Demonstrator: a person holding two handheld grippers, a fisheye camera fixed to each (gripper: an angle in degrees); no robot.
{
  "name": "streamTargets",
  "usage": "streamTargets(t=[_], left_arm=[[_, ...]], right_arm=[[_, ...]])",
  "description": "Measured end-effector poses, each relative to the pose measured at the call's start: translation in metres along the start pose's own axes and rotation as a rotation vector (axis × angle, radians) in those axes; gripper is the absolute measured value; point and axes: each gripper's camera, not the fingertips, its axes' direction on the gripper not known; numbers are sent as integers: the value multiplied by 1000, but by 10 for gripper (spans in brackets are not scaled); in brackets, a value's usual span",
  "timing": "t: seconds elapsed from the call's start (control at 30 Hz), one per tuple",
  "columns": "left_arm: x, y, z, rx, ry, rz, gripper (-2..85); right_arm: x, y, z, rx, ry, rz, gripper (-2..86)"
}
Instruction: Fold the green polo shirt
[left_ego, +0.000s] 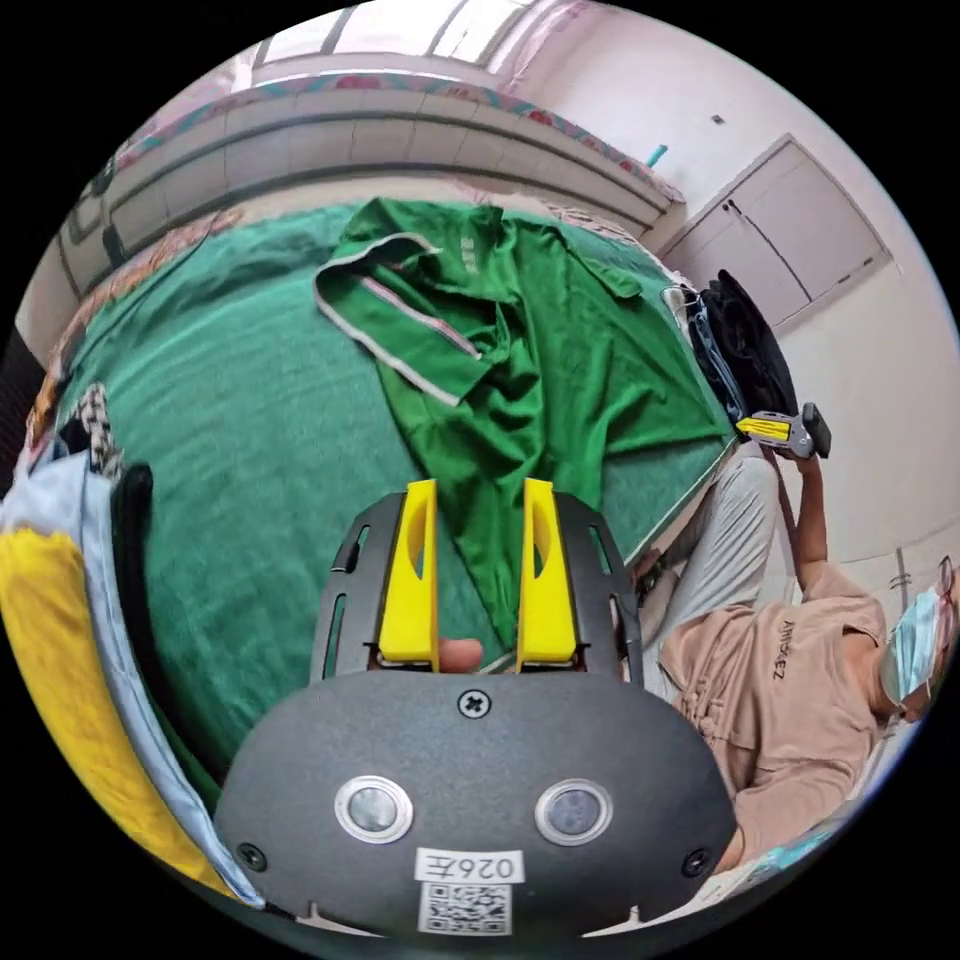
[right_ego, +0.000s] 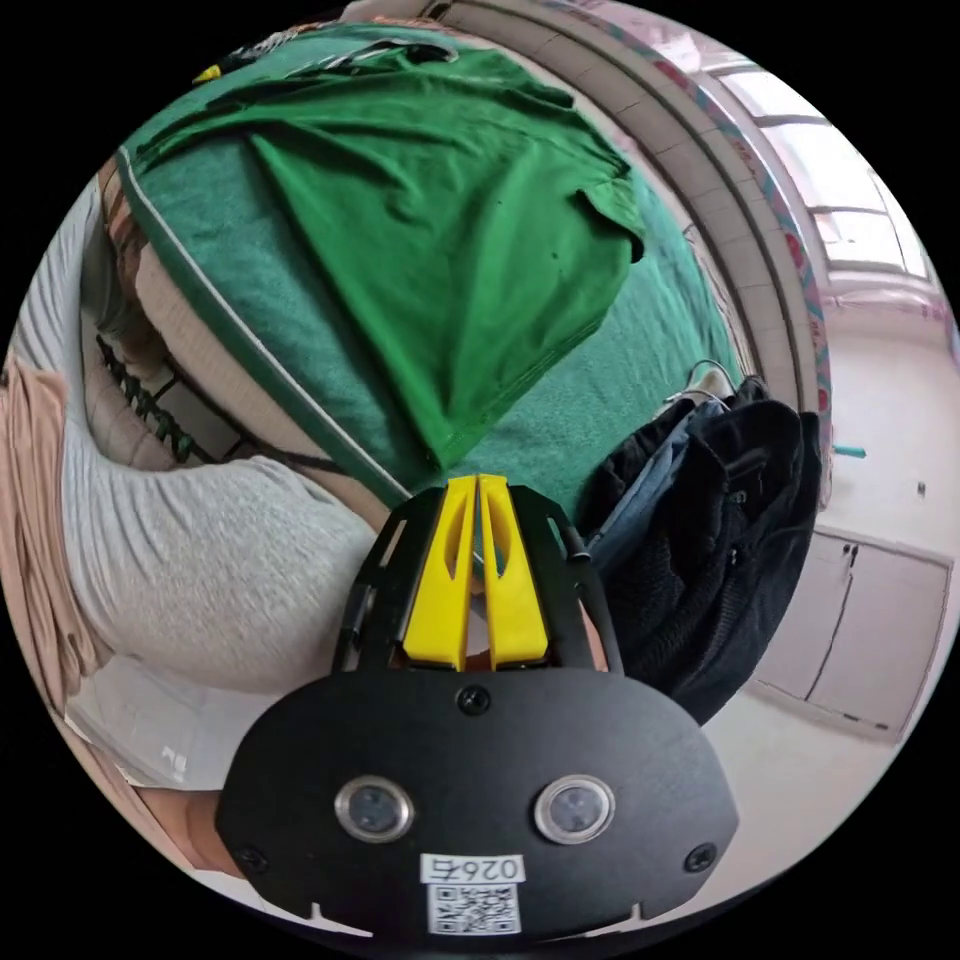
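While the polo (left_ego: 500, 340) lies rumpled and unfolded on the green bed cover (left_ego: 230, 420), no fold is yet made; judged step: taking hold to spread it flat.

Polo: green, pale-trimmed collar (left_ego: 385, 300) turned open at the far end, body bunched into a narrow twist toward the near hem. In the right gripper view one hem corner (right_ego: 445, 450) points at the bed edge.

Left hand-held gripper (left_ego: 478, 490): yellow jaws parted, empty, hovering just above the twisted lower part of the polo.

Right hand-held gripper (right_ego: 476, 485): jaws drawn together, tips meeting just beside the hem corner; whether cloth is pinched between them cannot be told. It also appears in the left gripper view, held off the bed's edge by the person's raised hand (left_ego: 805, 455).

Other items: dark bag (right_ego: 720, 540) and clothes heaped at the bed edge; cupboard (left_ego: 800, 230); person seated beside the bed.

Next move, judged: the left jaws need to drop onto the bunched hem and pinch, then both ends pull apart to flatten the body.
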Motion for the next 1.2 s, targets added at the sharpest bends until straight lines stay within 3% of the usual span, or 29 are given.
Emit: streamTargets(t=[0.13, 0.27, 0.4, 0.6, 0.77, 0.93, 1.07, 1.2], left_arm=[[21, -51, 33, 24, 0, 135, 146], [37, -104, 93, -65, -75, 234, 146], [32, -131, 163, -296, -220, 263, 69], [-19, -127, 129, -201, -337, 151, 25], [-104, -56, 85, 99, -173, -136, -2], [-138, 33, 96, 199, -76, -193, -8], [-138, 121, 103, 341, 18, -168, -9], [-140, 182, 116, 348, 121, -148, -9]], right_arm=[[37, 17, -29, 170, -84, 173, -9], [64, 8, -59, 372, -166, 282, -9], [77, -29, -65, 425, -192, 292, -9], [96, -70, -13, 392, -341, 304, -9], [117, -41, 39, 307, -446, 350, -9], [130, -11, 40, 377, -545, 357, -9], [117, 1, 26, 424, -492, 273, -10], [99, 19, 4, 503, -341, 238, -11]])
